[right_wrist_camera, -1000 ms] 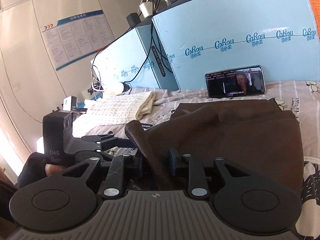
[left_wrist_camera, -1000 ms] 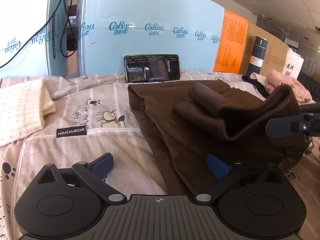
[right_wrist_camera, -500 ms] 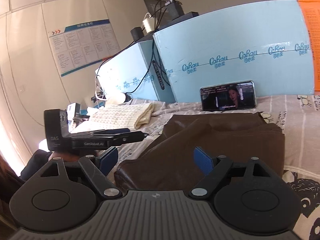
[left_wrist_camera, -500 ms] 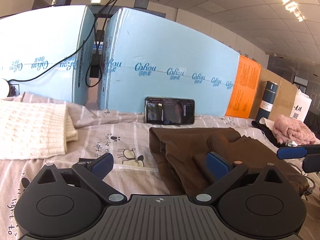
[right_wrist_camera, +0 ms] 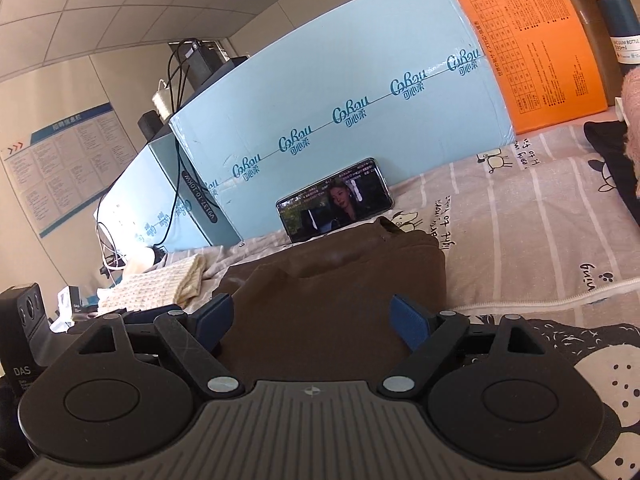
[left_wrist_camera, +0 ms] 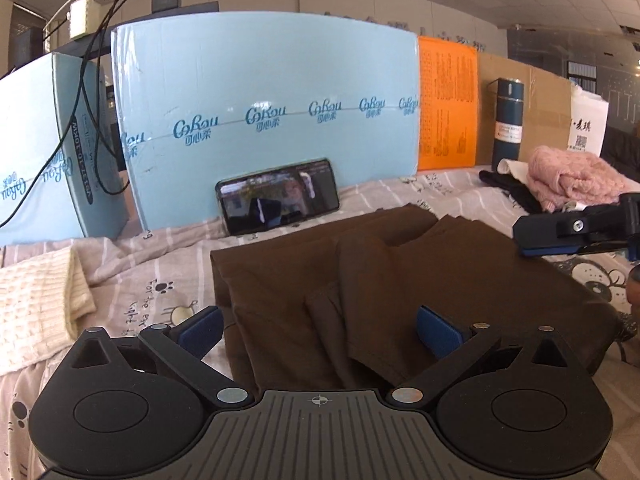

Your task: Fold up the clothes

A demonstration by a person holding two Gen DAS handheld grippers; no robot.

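Brown garment (left_wrist_camera: 400,280) folded flat on bedsheet (right_wrist_camera: 540,216). Left gripper (left_wrist_camera: 320,330) and right gripper (right_wrist_camera: 312,320) spread wide, empty. Flask (left_wrist_camera: 507,120) upright, capped, contents hidden.

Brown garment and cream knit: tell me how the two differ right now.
The brown garment is dark, smooth cloth; the cream knit is pale and ribbed. The brown garment lies in front of the phone, under both open hand-held grippers, left hand-held gripper and right hand-held gripper; the cream knit lies off to the left, away from both. Both are folded and rest on the printed bedsheet.
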